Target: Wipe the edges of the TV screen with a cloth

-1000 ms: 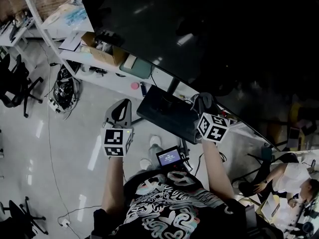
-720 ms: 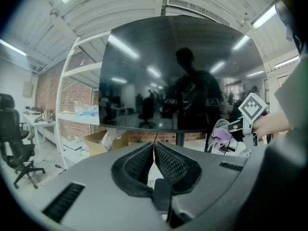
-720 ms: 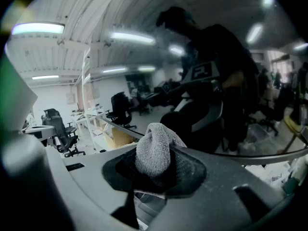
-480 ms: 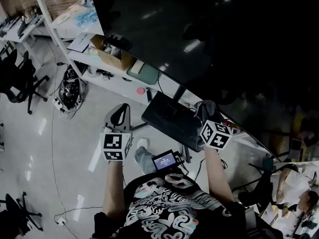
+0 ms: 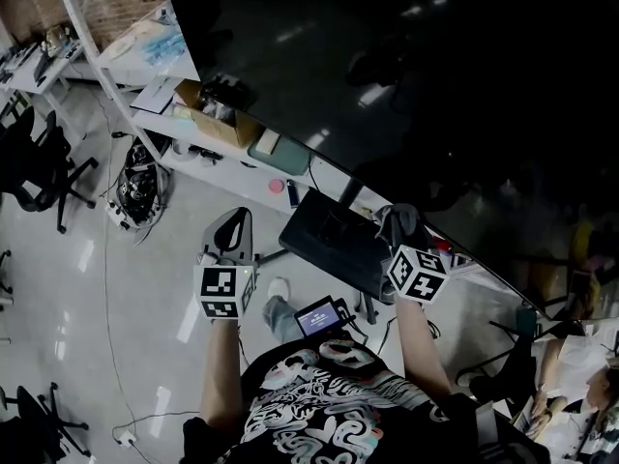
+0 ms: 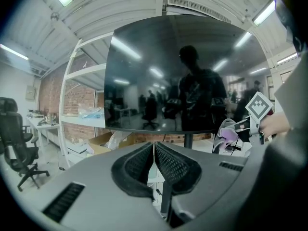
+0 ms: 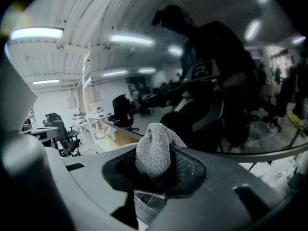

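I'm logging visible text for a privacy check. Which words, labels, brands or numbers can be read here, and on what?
No text here can be read.
The small lit display at the person's chest: writing too small to read.
The shirt: swirling print, no legible letters.
The marker cubes: black-and-white square patterns only, no words.

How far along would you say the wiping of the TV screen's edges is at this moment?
Done: the cloth is picked up and clamped in the right gripper. In hand: that gripper is raised close to the lower edge of the TV screen; contact can't be confirmed. The left gripper is shut and empty. Left: wiping the edges, since nothing shows any stretch wiped.
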